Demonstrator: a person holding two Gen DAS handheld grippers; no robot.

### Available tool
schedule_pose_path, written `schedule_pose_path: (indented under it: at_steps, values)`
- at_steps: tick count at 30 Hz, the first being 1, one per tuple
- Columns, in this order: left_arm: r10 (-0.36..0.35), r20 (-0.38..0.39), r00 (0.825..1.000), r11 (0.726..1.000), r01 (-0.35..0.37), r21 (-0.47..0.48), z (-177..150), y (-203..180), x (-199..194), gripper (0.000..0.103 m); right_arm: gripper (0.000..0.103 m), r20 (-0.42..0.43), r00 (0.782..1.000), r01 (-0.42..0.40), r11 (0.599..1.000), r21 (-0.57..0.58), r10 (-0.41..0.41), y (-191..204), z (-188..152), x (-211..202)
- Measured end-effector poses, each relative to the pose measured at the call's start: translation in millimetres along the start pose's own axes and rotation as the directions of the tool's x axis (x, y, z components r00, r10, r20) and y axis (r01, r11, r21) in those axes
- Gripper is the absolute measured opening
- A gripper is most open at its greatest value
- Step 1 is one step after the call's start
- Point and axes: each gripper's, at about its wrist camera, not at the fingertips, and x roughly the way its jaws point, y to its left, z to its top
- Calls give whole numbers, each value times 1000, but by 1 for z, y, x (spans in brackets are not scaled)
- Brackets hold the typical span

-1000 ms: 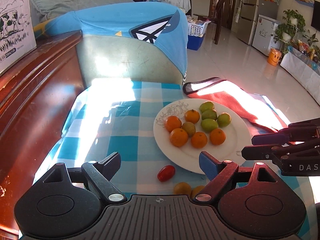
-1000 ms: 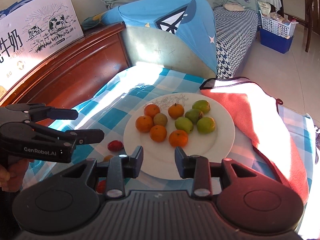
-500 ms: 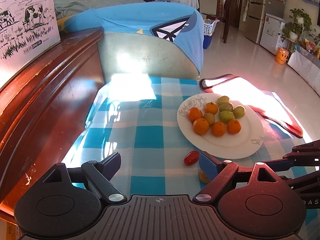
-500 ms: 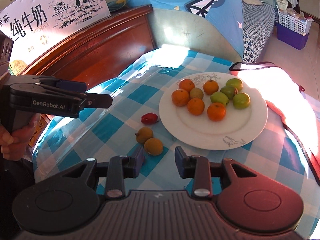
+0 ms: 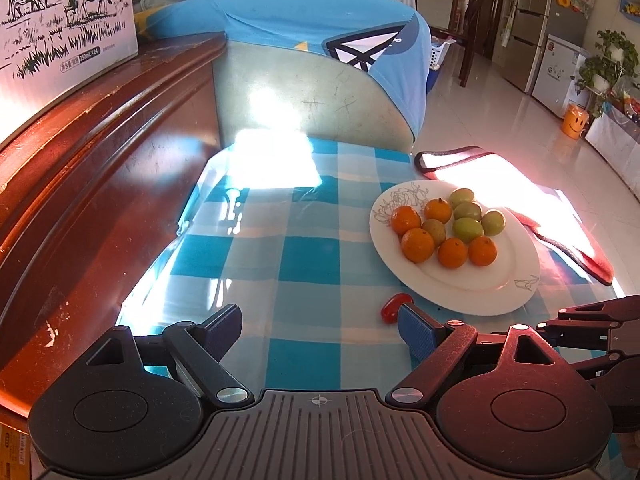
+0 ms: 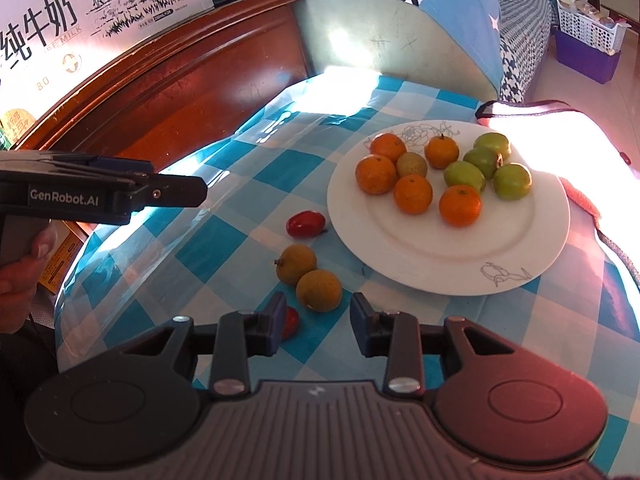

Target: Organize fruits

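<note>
A white plate (image 6: pixel 516 248) on the blue checked cloth holds several oranges and green fruits; it also shows in the left wrist view (image 5: pixel 516 284). Off the plate lie a red tomato (image 6: pixel 305 224), two brownish fruits (image 6: pixel 297 263) (image 6: pixel 319 290) and a second red tomato (image 6: pixel 289 322) partly hidden by my right finger. My right gripper (image 6: pixel 316 322) is open and empty, just short of the nearer brownish fruit. My left gripper (image 5: pixel 320 330) is open and empty, with a red tomato (image 5: pixel 395 307) beside its right finger.
A dark wooden headboard (image 5: pixel 80 168) runs along the left. A blue-covered seat back (image 5: pixel 320 92) stands behind the table. An orange-red cloth (image 6: pixel 560 128) lies right of the plate. A milk carton box (image 6: pixel 80 12) sits on the wood.
Both grippers have drawn back from the plate toward the near table edge. The loose fruits beside the plate have come into the right wrist view. Both stay open.
</note>
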Motion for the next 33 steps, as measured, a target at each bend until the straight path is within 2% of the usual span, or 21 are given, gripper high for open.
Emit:
schedule_pose_path:
  at_steps: [12, 15, 21, 29, 33]
  values:
    - [3, -47, 999, 999, -2, 35, -4, -18, 23, 87, 36, -6, 1000, 1, 1000, -2, -1, 4, 3, 19]
    - [2, -54, 999, 999, 0, 43, -5, -22, 27, 86, 29, -18, 1000, 11, 1000, -6, -11, 4, 2, 21]
    - [-25, -58, 998, 998, 29, 61, -9, -32, 33, 84, 29, -1, 1000, 4, 1000, -9, -4, 0, 0, 8]
    - [-56, -67, 996, 991, 64, 115, -18, -51, 40, 81, 29, 3, 999, 47, 998, 32, -47, -21, -7, -16]
    - [-71, -75, 995, 990, 80, 118, -20, -58, 47, 74, 29, 21, 998, 54, 997, 52, -55, -27, -9, -26]
